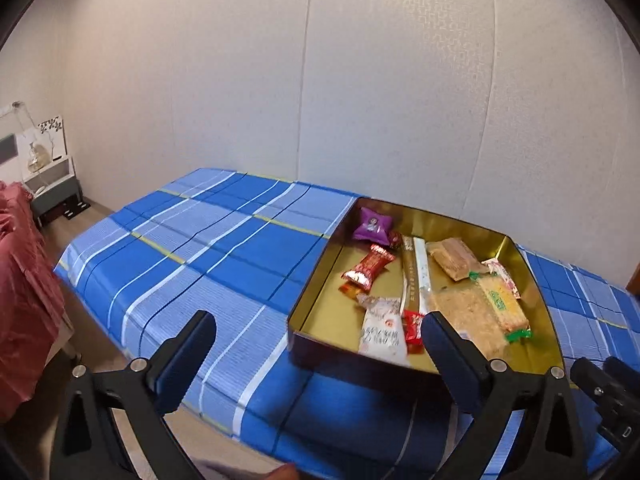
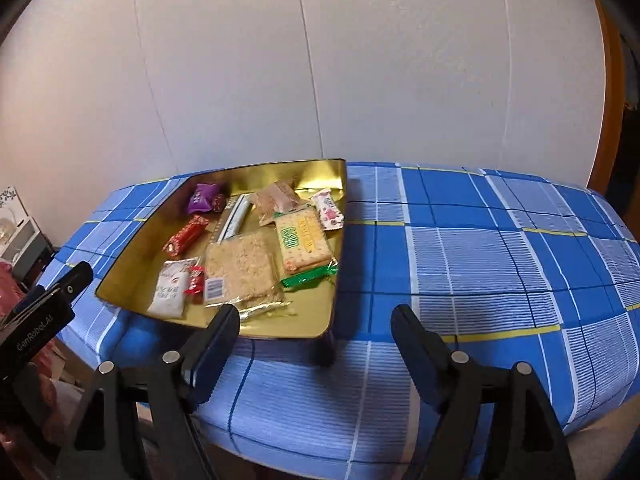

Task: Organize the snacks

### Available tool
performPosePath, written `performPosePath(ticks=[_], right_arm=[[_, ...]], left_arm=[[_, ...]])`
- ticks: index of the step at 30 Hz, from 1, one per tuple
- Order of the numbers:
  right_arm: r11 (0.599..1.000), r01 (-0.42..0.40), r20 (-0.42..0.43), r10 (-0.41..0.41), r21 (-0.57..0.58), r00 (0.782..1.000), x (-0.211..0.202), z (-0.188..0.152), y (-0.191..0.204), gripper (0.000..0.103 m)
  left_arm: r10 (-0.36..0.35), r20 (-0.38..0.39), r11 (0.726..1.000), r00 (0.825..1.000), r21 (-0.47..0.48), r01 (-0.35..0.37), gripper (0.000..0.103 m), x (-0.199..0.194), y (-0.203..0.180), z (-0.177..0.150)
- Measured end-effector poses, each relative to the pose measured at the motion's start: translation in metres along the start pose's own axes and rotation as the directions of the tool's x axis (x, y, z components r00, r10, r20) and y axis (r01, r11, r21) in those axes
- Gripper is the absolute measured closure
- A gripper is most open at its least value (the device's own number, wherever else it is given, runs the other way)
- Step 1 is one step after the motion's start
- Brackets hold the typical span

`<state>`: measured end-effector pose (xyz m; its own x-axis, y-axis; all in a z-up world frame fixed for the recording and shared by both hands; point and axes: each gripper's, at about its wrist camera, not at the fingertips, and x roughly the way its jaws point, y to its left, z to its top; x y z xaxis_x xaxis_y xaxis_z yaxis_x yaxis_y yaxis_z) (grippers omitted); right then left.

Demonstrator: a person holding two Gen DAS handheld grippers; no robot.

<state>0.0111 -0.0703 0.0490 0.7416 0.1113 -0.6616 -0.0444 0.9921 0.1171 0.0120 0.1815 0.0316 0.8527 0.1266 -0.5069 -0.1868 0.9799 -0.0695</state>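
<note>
A gold tin tray (image 1: 320, 280) (image 2: 136, 236) sits on the blue plaid table and holds several wrapped snacks: a purple packet (image 1: 372, 225) (image 2: 202, 197), a red candy wrapper (image 1: 370, 266) (image 2: 185, 235), a white packet (image 1: 382, 330) (image 2: 170, 294), a green-edged cracker pack (image 1: 502, 304) (image 2: 304, 242) and a clear pack of grain bars (image 2: 240, 268). My left gripper (image 1: 320, 334) is open and empty, held near the tray's front left corner. My right gripper (image 2: 316, 320) is open and empty, held by the tray's front right corner.
The blue plaid cloth (image 1: 208, 240) (image 2: 480, 260) covers the table against a white wall. A red cloth (image 1: 20, 280) and a small white shelf (image 1: 48, 176) stand to the left. A wooden door frame (image 2: 608, 100) is at the right.
</note>
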Motion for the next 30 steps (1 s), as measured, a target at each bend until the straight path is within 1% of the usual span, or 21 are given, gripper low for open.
performPosePath(ticks=[2, 6, 12, 14, 19, 23, 27, 30], right_arm=[[1.000, 0.016, 0.006, -0.016, -0.005, 1.000, -0.005, -0.004, 0.003, 0.024], [1.000, 0.020, 0.004, -0.020, 0.006, 1.000, -0.012, -0.006, 0.008, 0.024], [0.999, 0.041, 0.029, -0.041, 0.004, 0.999, -0.022, -0.014, 0.012, 0.024], [0.999, 0.046, 0.024, -0.046, 0.004, 0.999, -0.023, -0.015, 0.012, 0.024], [0.997, 0.082, 0.057, -0.083, 0.016, 0.995, -0.032, -0.019, 0.009, 0.024], [0.995, 0.090, 0.065, -0.092, 0.034, 0.994, -0.037, -0.022, 0.006, 0.024], [0.995, 0.101, 0.088, -0.102, 0.015, 0.991, -0.041, -0.022, 0.011, 0.024], [0.994, 0.106, 0.090, -0.105, -0.003, 0.990, -0.039, -0.020, 0.016, 0.023]], left_arm=[[-0.004, -0.016, 1.000, 1.000, -0.019, 0.003, 0.000, -0.003, 0.004, -0.003], [-0.005, -0.050, 0.999, 0.999, -0.037, 0.003, 0.000, -0.004, 0.008, -0.010], [-0.021, -0.075, 0.999, 0.997, 0.043, 0.024, 0.000, -0.007, -0.002, -0.017], [-0.025, -0.084, 0.998, 0.996, 0.060, 0.030, 0.000, -0.007, -0.005, -0.019], [-0.020, -0.053, 0.994, 0.998, 0.103, 0.026, 0.000, -0.013, -0.011, -0.020], [-0.041, -0.072, 0.989, 0.997, 0.135, 0.051, 0.000, -0.013, -0.015, -0.022], [-0.047, -0.066, 0.989, 0.997, 0.134, 0.055, 0.000, -0.014, -0.015, -0.022], [-0.055, -0.087, 0.993, 0.995, 0.103, 0.064, 0.000, -0.010, -0.010, -0.021]])
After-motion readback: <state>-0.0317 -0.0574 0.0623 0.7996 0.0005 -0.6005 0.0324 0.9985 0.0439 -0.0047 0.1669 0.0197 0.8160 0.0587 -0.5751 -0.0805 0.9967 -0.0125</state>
